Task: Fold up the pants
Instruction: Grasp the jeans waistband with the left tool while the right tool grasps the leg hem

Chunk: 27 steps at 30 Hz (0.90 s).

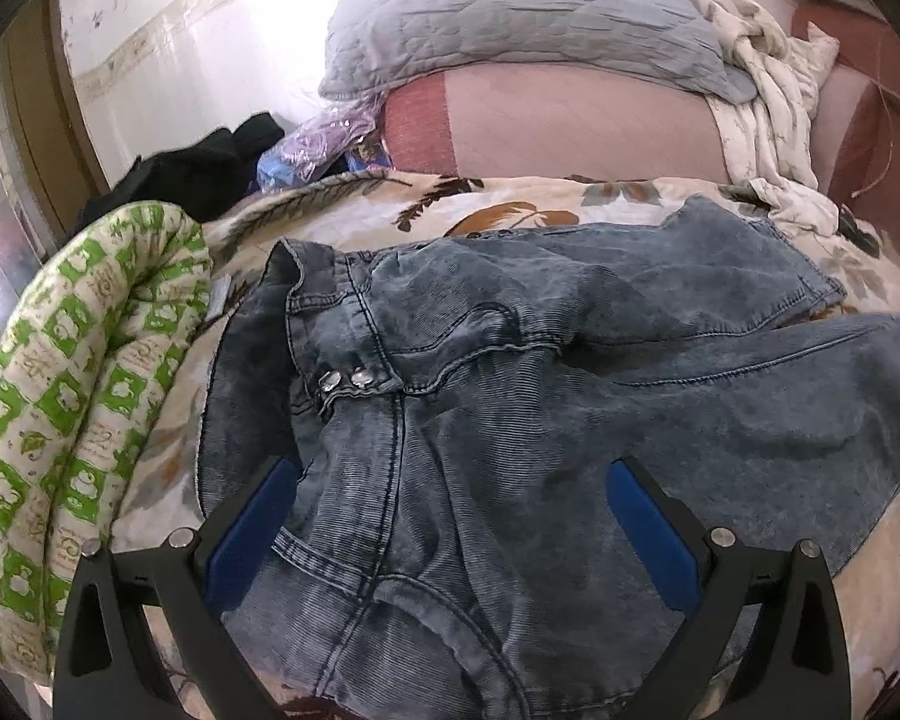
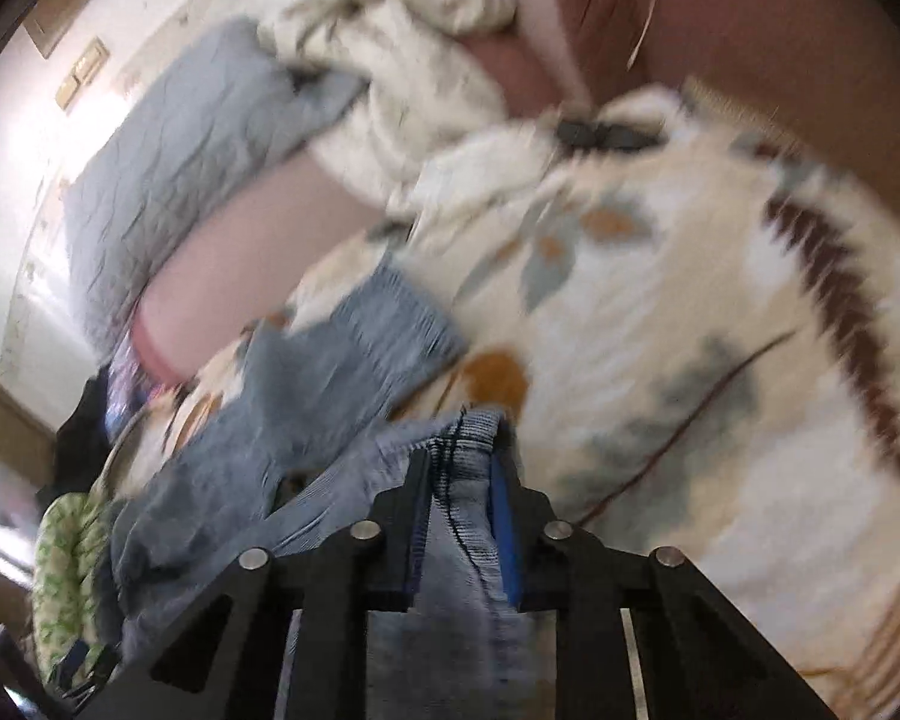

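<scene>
Jeans (image 1: 510, 396) lie spread on leaf-print blanket (image 1: 510, 204) on the bed, waistband at left w/ two metal buttons (image 1: 347, 381). Left gripper (image 1: 450, 483) hovers over the near part, jaws wide, nothing held. Right gripper (image 2: 462, 468) jaws narrow, pinching a leg hem; view blurred. Grey pillow (image 1: 510, 18) at far side.

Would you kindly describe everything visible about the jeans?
The jeans are washed blue-grey ribbed denim with two shiny buttons at the waistband. They lie rumpled on the leaf-print bedspread, legs spread apart. The left gripper hangs open over them; the right gripper pinches a hem.
</scene>
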Motion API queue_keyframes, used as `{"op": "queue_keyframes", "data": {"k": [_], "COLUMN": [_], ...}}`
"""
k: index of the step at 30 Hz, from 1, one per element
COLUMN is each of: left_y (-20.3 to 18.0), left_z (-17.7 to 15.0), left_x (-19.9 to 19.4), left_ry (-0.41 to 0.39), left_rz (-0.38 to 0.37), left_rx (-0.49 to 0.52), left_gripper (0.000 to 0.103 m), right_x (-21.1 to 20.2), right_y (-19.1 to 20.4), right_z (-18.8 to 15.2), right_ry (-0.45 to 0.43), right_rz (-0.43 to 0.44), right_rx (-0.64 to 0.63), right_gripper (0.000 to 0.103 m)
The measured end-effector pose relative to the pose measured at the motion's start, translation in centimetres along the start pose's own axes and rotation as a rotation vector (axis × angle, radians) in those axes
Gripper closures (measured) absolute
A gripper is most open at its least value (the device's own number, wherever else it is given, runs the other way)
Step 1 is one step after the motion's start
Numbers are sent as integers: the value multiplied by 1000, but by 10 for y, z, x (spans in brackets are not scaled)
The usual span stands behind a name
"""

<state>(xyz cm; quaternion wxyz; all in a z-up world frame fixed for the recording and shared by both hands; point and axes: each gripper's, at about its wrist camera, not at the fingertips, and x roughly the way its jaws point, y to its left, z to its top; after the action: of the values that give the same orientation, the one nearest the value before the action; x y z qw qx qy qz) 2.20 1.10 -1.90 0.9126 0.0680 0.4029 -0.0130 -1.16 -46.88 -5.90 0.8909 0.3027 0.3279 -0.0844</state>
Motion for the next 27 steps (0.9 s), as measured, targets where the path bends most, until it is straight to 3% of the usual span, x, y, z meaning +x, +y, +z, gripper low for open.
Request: {"op": "queue_keyframes", "data": {"k": [1,4,7,9,12,13,19,24,27], "left_y": [4,18,37,53,78,87,138,152,157], "left_z": [1,5,9,12,15,16,20,30,44], "left_x": [1,4,8,11,15,16,19,31,54], "left_ry": [3,5,8,12,17,19,6,-15,29], "left_rz": [-3,7,38,56,91,107,164,210,171], "left_rx": [-12,-51,-101,-149,-206,-225,-345,-333,-340], "left_gripper": [0,0,0,0,0,0,0,0,0], "right_x": [-7,-15,-20,-21,-15,-14,0,6,14], "right_y": [-4,-13,-19,-9,16,25,52,59,58], "right_z": [4,13,15,15,7,3,-15,-21,-21], "right_ry": [-29,-96,-113,-120,-111,-110,-48,-43,-19], "right_rz": [-32,-196,-253,-201,-154,-141,-69,-57,-47], "right_rx": [1,-42,-28,-62,-146,-174,-240,-256,-248], "right_gripper": [90,90,87,80,42,40,40,40,40]}}
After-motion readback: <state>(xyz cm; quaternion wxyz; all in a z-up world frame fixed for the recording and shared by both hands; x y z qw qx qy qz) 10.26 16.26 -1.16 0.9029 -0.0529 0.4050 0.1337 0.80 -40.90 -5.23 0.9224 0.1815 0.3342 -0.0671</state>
